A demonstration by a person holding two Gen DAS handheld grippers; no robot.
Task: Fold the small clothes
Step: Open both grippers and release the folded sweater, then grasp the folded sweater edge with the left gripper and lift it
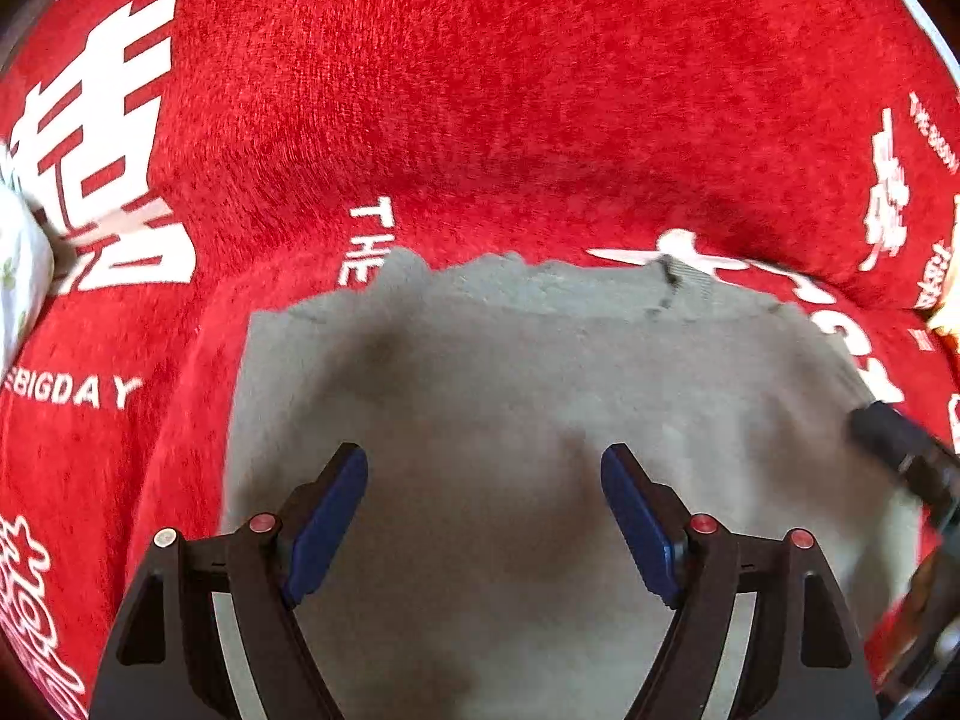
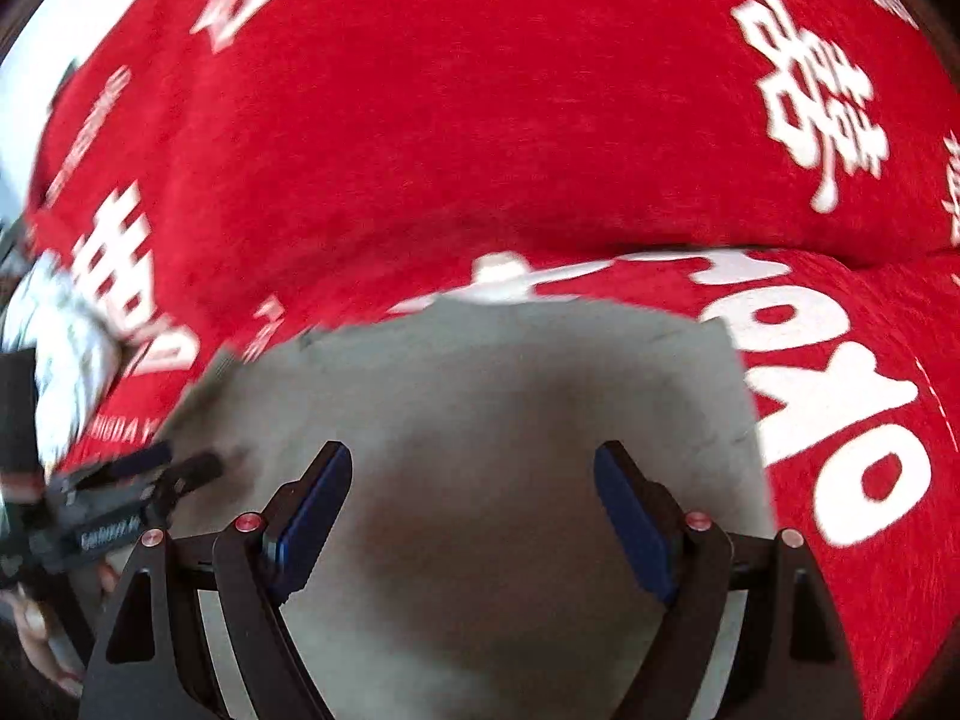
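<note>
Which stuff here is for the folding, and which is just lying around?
For the folding:
- grey cloth, lying flat
- left claw, open above it
- right claw, open above it

Just lying around:
- red blanket with white writing, under the cloth
- white flowery cloth, off at the left edge

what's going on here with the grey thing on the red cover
A person holds a hand-held gripper in each hand above a small grey garment lying flat on a red cover with white lettering. The left hand-held gripper and the right hand-held gripper are both open and grip nothing. A white floral cloth lies off to the left.
</note>
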